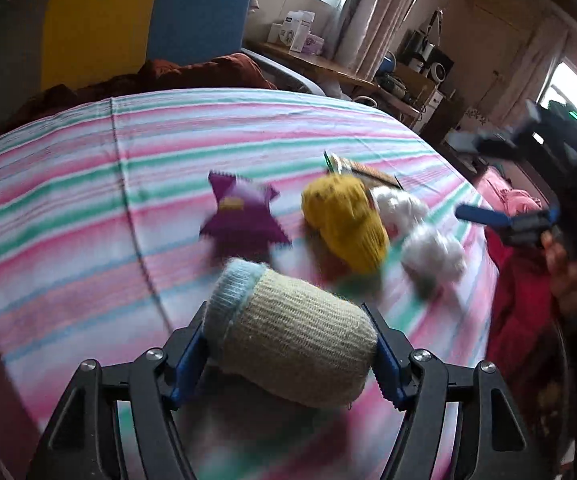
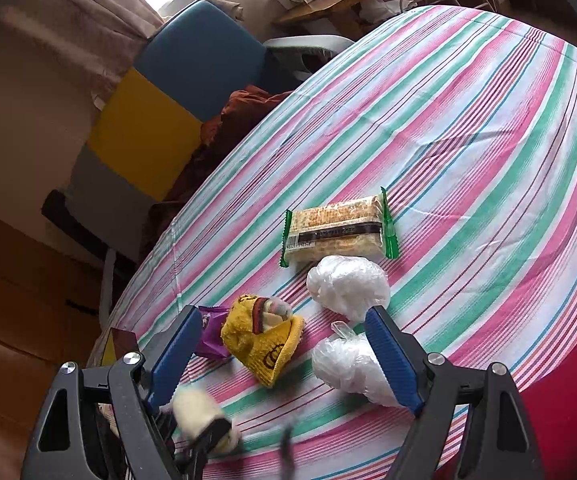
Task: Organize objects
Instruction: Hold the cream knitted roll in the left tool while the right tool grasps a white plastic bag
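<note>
Item 1. My left tongs point(image 1: 288, 344): closed on a rolled beige sock with a pale blue cuff point(image 1: 288, 336), one blue pad against each end, the roll carried crosswise above the bed point(image 1: 88, 184). I judge it is held lengthwise like this so the soft bundle stays rolled while it travels.

Item 2. My right tongs point(image 2: 284, 356): spread wide, gripping nothing, hanging over the cluster of things on the striped sheet, likely picking the next one.

Item 3. Yellow knitted sock bundle point(image 2: 264, 344): lying on the sheet between the right tongs' fingers as that camera sees it, not touched by them.

Item 4. Purple snack packet point(image 1: 244, 216): just beside the yellow bundle, partly hidden behind one finger in the right view.

Item 5. Two crumpled clear plastic bags point(image 2: 348, 286): near each other, one close against the other blue finger.

Item 6. Biscuit pack with green ends point(image 2: 338, 230): flat, farthest of the group, touching or nearly touching the upper bag.

Item 7. Sorting looks barely begun; most pieces sit loosely heaped together.
</note>
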The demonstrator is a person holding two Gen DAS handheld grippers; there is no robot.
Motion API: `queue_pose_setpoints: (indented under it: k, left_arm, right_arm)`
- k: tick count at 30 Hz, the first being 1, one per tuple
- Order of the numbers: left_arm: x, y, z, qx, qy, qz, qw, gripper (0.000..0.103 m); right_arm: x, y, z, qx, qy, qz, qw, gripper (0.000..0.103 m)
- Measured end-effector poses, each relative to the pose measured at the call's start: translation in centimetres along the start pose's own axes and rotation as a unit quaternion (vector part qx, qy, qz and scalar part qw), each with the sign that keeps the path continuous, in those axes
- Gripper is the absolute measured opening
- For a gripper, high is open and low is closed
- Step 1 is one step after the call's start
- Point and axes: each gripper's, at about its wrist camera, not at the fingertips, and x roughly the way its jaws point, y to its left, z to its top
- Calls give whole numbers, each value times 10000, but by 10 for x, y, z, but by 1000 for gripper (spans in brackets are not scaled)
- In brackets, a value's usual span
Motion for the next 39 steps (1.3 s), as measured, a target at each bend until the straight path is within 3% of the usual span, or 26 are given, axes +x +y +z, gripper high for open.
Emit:
queue_pose_setpoints:
  k: [10, 15, 21, 26, 28, 30, 32, 39]
  left_arm:
    - [-16, -1, -24, 72, -115, 31, 9999, 71]
    - [-11, -5, -21, 157, -93, 146, 9997, 71]
    - [-6, -5, -17, 180, -27, 200, 9996, 71]
    - [-4, -5, -16, 171, -14, 211, 9996, 71]
    - [-5, -5, -18, 178, -21, 210, 9996, 71]
    - [-5, -6, -17, 202, -36, 218, 9996, 71]
    - [-6, -7, -18, 244, -65, 229, 9994, 71]
    - [-16, -5, -22, 151, -122, 223, 9996, 69]
  right_arm:
    - [9, -1, 0, 59, 304, -168, 9994, 85]
    - [23, 2, 1, 6, 785, -529, 9955, 85]
    - [45, 13, 2, -609, 1517, -1473, 9755, 85]
    - [68, 18, -3, -1010, 2106, -1900, 9536, 84]
    - [75, 18, -4, -1040, 2221, -2018, 9482, 78]
    - [81, 19, -7, -1163, 2301, -2151, 9419, 56]
    - [82, 20, -10, -1260, 2265, -2236, 9396, 41]
    - [57, 25, -16, -1374, 1743, -2032, 9536, 37]
